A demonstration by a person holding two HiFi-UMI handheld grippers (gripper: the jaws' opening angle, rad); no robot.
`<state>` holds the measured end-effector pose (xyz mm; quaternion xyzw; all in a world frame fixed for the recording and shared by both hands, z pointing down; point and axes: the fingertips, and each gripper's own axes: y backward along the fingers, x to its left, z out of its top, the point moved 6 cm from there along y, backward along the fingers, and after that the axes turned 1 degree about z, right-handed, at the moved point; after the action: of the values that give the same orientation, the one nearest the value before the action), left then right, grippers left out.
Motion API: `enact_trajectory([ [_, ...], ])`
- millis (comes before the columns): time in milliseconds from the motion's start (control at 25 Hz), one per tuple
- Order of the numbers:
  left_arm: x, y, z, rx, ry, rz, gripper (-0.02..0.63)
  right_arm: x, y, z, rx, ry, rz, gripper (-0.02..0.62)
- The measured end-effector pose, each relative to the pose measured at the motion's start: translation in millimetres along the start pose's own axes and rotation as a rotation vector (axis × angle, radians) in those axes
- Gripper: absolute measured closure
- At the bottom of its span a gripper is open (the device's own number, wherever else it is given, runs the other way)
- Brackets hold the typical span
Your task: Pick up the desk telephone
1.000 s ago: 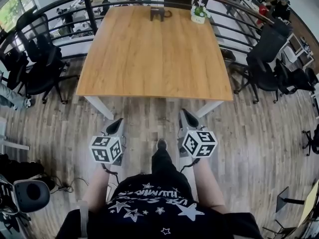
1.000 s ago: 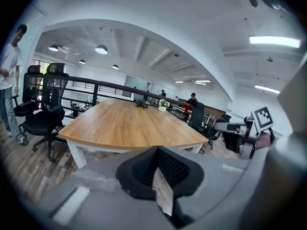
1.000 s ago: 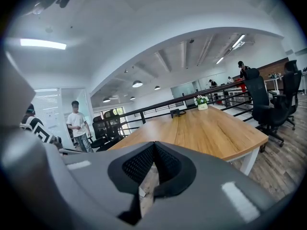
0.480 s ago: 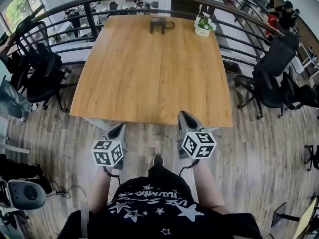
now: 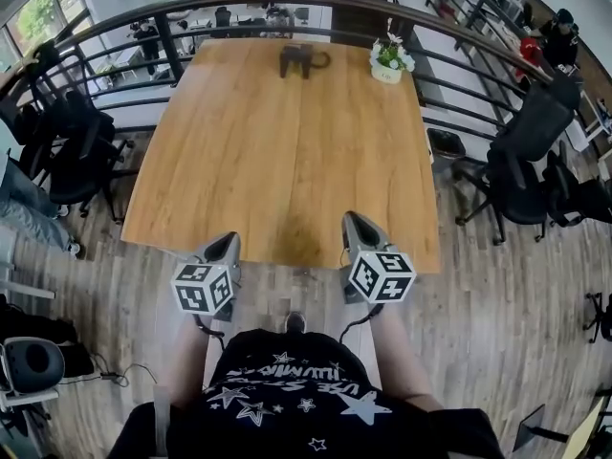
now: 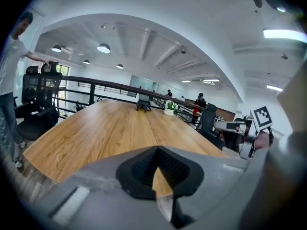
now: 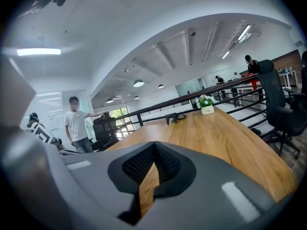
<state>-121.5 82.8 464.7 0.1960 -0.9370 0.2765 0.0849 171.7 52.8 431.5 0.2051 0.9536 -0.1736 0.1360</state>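
Note:
The desk telephone (image 5: 301,60) is a dark set with a cord loop, standing at the far end of the long wooden table (image 5: 277,161). It shows small in the left gripper view (image 6: 143,104) and the right gripper view (image 7: 173,117). My left gripper (image 5: 227,243) hangs at the table's near edge, shut and empty, its pads meeting at the tip (image 6: 157,150). My right gripper (image 5: 356,221) reaches just over the near edge, also shut with nothing in it (image 7: 154,145). Both point down the table toward the telephone, far short of it.
A white pot with flowers (image 5: 387,62) stands right of the telephone. A dark railing (image 5: 124,22) curves round the table's far end. Black office chairs stand on the left (image 5: 72,142) and right (image 5: 526,151). A person (image 7: 76,126) stands by the left chairs.
The table has drawn nearer in the head view. Both grippers have come from over the floor to its near edge, still shut and side by side.

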Motion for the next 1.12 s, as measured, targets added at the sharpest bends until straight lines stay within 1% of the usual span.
enact_trajectory([
  [240, -4, -14, 15, -0.012, 0.006, 0.010, 0.604, -14, -19, 10, 0.009, -0.001, 0.032, 0.595],
  [400, 11, -25, 26, -0.017, 0.031, 0.015, 0.604, -17, -40, 8, 0.034, -0.007, 0.036, 0.596],
  [520, 21, -40, 41, -0.015, 0.043, 0.017, 0.604, -20, -57, 14, 0.047, -0.011, 0.040, 0.597],
  [680, 28, -68, 59, -0.011, 0.035, 0.015, 0.604, -34, -79, 25, 0.049, -0.009, 0.025, 0.595],
  [800, 35, -90, 76, -0.016, 0.033, -0.007, 0.604, -45, -98, 34, 0.053, -0.009, 0.009, 0.595],
  [960, 48, -126, 106, -0.014, 0.047, -0.032, 0.604, -57, -132, 52, 0.108, -0.022, 0.016, 0.595],
  [1120, 57, -167, 132, 0.001, 0.049, -0.059, 0.604, -72, -164, 69, 0.097, -0.018, -0.005, 0.595],
])
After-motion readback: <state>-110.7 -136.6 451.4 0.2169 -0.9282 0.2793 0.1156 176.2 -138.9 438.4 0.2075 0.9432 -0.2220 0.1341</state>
